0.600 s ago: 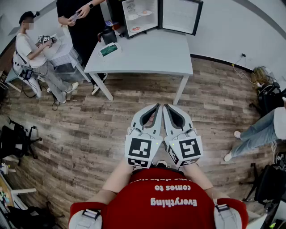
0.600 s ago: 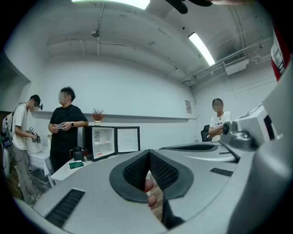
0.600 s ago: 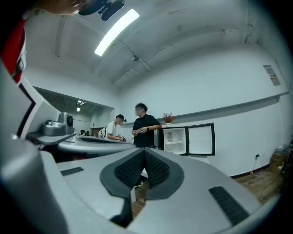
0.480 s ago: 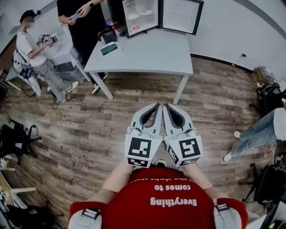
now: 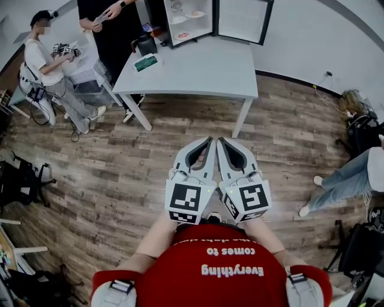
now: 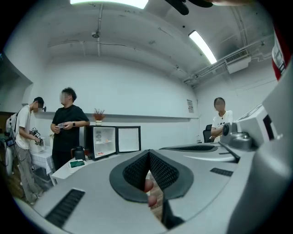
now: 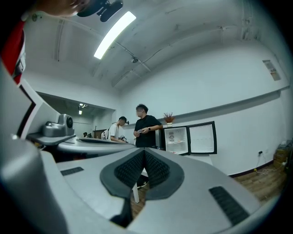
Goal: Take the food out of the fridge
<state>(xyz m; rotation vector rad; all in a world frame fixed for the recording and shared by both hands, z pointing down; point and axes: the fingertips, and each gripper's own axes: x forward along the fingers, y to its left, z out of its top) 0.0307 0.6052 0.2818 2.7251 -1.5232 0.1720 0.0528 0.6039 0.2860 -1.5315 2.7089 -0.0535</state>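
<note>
The bench (image 5: 198, 72) is a grey table on a wooden floor (image 5: 108, 174). At its far edge stands the small fridge (image 5: 171, 24), with its door (image 5: 240, 21) swung wide open. The food (image 5: 182, 37) is inside the fridge, on pale dishes on the shelves: one low down and another (image 5: 193, 14) on a shelf above it.

On the left part of the bench a flat green item (image 5: 146, 63) lies on a white tray, with a black jug (image 5: 144, 45) just behind it.

The left gripper (image 5: 209, 141) and right gripper (image 5: 219, 141) are held side by side on the near side of the bench, well apart from it, over the floor and pointing toward it. In the left gripper view the fingers (image 6: 137, 171) are pressed together with nothing between them. In the right gripper view the fingers (image 7: 130, 169) are also together and empty.

A person in black (image 5: 111, 24) stands at the bench's left end. A seated person (image 5: 42, 63) is further left of it.
</note>
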